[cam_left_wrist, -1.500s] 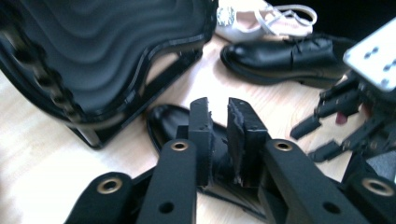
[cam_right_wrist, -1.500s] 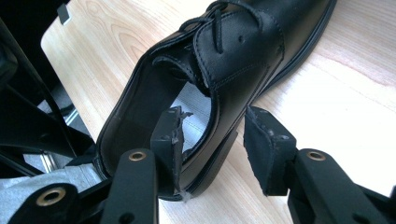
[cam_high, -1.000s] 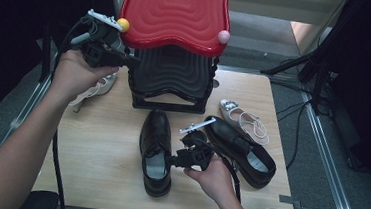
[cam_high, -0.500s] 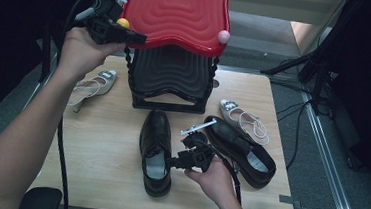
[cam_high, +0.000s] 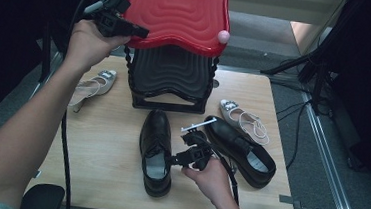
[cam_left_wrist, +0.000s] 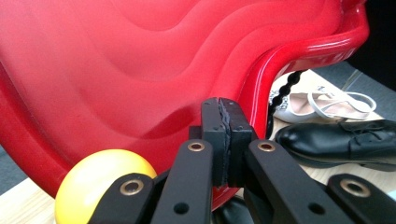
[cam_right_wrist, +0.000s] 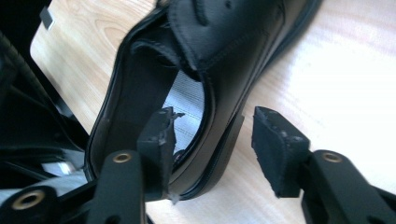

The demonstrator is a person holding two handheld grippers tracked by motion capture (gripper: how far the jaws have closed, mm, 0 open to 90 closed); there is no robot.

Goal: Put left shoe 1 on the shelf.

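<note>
On the bench (cam_high: pixel 104 158), the right gripper (cam_right_wrist: pixel 212 140) straddles a black shoe's (cam_high: pixel 155 152) side wall with jaws apart, while the left gripper (cam_left_wrist: pixel 223 140), jaws together, hovers beside a red rack (cam_high: pixel 180 14).

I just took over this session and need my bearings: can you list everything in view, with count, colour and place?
Black shoes: 2, black; left black shoe at table centre front, right black shoe angled beside it.
Pale heeled shoes: 2, silver-white; left pale shoe at the table's left, right pale shoe at its right.
Shoe rack: 1, black lower tier, table rear centre.
Red shelf: 1, red, atop the rack.
Yellow ball: 1, at the shelf's corner.
Pink ball: 1, at the shelf's right front corner.
Table: 1, light wood.
Left claw: shut, empty, raised at the shelf's left edge.
Right claw: open, jaws astride the left black shoe's side wall.
</note>
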